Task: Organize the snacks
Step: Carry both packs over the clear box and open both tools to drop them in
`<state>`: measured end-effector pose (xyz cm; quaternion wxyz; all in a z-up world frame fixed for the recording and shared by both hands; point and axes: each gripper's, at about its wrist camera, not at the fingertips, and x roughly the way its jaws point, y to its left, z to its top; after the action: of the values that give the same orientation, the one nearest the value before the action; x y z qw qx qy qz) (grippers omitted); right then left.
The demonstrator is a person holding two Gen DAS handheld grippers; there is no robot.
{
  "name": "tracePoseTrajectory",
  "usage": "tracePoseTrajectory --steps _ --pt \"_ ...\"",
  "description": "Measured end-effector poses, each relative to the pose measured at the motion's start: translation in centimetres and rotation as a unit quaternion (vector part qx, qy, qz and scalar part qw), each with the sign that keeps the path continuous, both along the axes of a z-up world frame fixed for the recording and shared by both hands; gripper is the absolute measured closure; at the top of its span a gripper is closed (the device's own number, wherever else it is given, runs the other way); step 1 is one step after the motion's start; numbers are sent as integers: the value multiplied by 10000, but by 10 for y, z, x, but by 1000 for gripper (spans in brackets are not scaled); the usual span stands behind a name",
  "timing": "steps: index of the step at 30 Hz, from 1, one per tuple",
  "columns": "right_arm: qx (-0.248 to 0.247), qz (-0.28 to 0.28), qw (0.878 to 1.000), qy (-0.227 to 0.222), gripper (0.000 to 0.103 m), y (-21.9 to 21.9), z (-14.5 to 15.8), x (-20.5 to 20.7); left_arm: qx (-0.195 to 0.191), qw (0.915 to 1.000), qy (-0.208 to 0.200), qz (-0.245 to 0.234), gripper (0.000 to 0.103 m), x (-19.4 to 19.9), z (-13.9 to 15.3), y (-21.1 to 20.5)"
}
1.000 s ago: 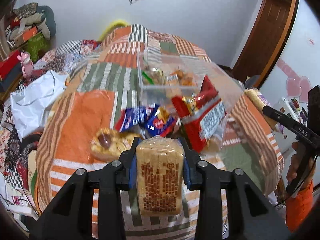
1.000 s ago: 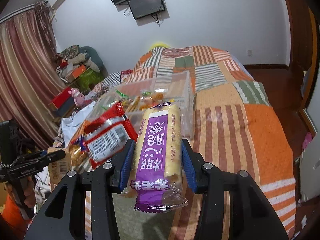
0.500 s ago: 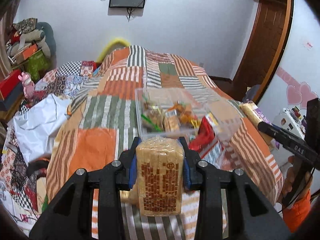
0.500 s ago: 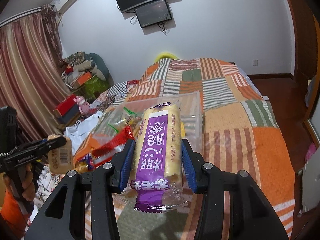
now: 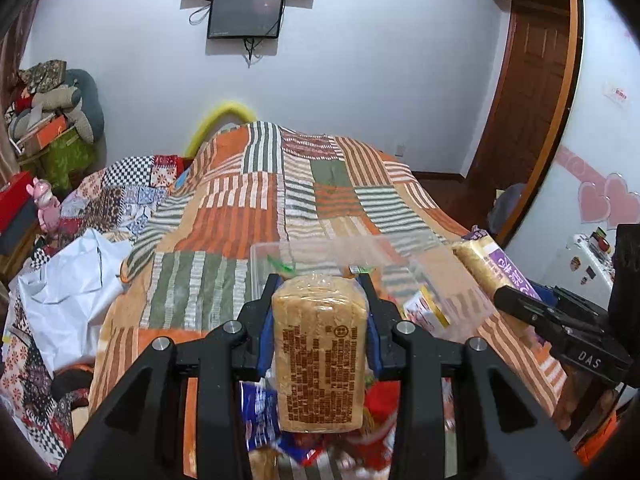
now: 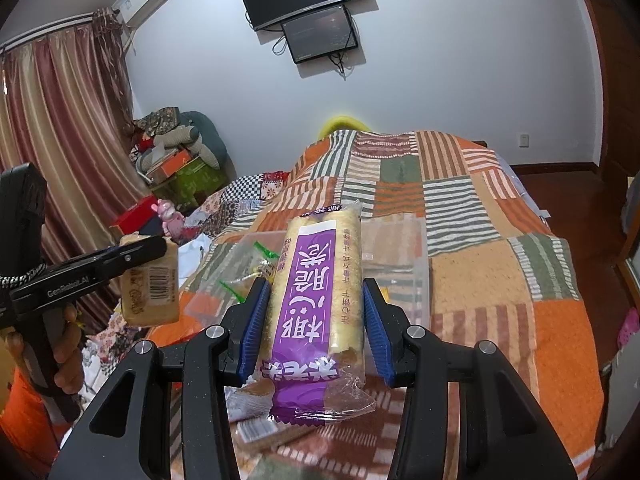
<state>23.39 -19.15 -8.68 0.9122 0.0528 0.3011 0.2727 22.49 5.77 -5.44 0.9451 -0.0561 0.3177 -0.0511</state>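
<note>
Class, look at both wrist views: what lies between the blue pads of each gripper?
Left wrist view: a tan biscuit pack sits clamped in the left gripper. Right wrist view: a long purple-labelled snack pack fills the right gripper.

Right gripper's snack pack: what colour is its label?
Purple with white characters, on the long clear-wrapped snack pack; right wrist view shows it best.

A patchwork quilt [image 5: 256, 216] covers the bed below two wall-mounted screens [image 5: 246, 14], curtains [image 6: 60, 128] hanging alongside.
</note>
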Motion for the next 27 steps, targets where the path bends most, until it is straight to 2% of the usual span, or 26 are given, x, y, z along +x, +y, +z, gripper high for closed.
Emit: tracePoseTrajectory --steps 7,17,27 --pt "-125 -22 9999 49 61 9 -7 23 -85 9999 106 14 67 30 -10 3" --pt "-430 -123 9985 326 61 19 -29 49 -282 9983 507 -70 67 67 -37 1" --pt "-682 -94 9967 424 60 30 -42 61 -197 9966 798 -74 67 83 -58 -8"
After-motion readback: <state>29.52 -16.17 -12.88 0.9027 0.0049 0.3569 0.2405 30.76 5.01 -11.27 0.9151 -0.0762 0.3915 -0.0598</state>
